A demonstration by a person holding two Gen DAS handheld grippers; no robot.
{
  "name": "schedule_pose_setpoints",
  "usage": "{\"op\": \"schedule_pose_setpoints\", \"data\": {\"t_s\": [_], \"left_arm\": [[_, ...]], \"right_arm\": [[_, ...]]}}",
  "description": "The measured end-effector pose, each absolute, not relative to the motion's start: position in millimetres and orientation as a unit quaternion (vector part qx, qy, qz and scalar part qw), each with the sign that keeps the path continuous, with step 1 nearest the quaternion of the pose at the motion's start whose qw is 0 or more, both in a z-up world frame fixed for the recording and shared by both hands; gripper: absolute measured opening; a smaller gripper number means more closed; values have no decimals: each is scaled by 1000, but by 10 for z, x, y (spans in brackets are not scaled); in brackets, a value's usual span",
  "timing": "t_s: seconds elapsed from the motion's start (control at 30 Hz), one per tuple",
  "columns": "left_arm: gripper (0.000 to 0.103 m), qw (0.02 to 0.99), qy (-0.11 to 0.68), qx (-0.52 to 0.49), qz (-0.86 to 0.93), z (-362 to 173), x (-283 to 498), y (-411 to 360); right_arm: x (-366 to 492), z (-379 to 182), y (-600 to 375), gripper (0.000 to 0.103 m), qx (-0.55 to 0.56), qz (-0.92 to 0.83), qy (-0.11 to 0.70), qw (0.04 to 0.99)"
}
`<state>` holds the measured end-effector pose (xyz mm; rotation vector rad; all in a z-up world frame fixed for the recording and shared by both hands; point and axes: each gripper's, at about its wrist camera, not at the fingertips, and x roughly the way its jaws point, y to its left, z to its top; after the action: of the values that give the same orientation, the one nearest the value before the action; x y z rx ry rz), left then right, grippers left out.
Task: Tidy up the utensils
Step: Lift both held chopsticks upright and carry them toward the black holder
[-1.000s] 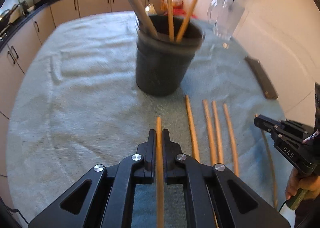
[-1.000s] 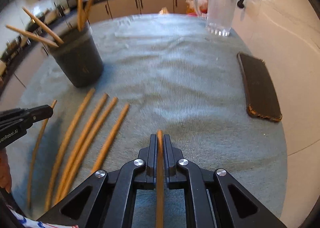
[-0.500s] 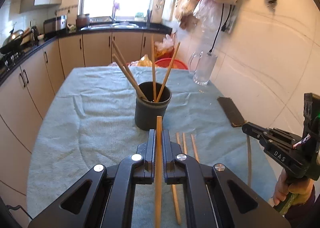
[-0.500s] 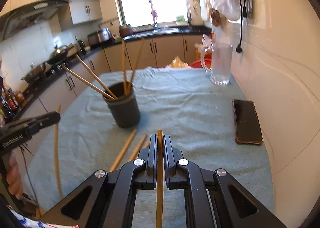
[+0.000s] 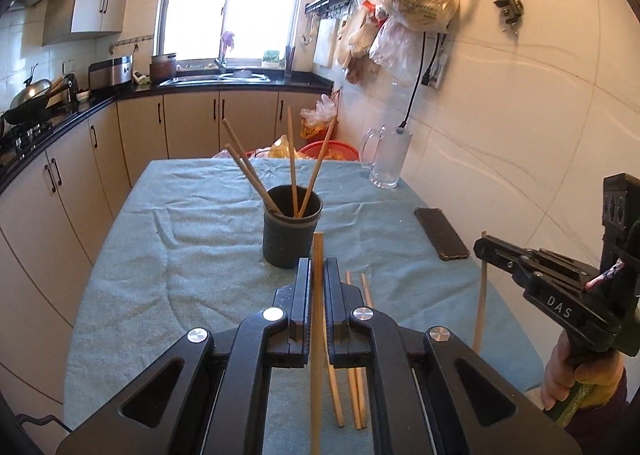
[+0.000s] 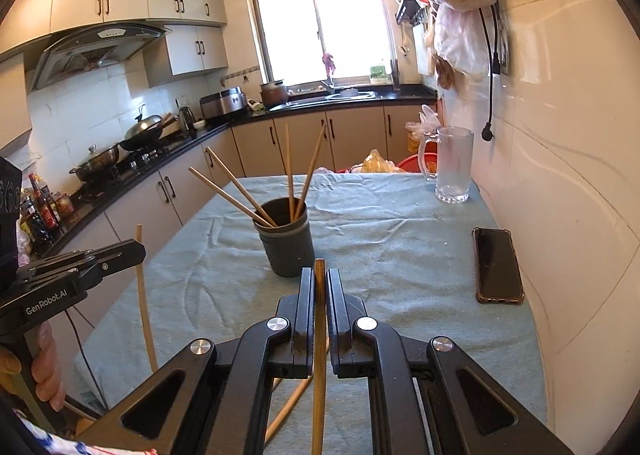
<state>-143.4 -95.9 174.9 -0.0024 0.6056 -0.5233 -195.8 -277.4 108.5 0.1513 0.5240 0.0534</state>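
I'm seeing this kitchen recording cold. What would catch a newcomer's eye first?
Front and centre, the left gripper and the right gripper are each shut on a wooden chopstick. Just beyond them, mid-table on the green cloth, stands a dark cup with four chopsticks fanning out. To the right near the wall lie a phone and a glass mug.
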Motion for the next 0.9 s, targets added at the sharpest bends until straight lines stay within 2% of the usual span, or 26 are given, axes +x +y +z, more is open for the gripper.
{"op": "schedule_pose_setpoints", "data": {"t_s": [0.9], "left_arm": [[5, 927, 267, -14, -262, 2009, -1384, -931]], "right_arm": [[-1902, 1299, -2694, 6, 64, 48, 225, 971]]}}
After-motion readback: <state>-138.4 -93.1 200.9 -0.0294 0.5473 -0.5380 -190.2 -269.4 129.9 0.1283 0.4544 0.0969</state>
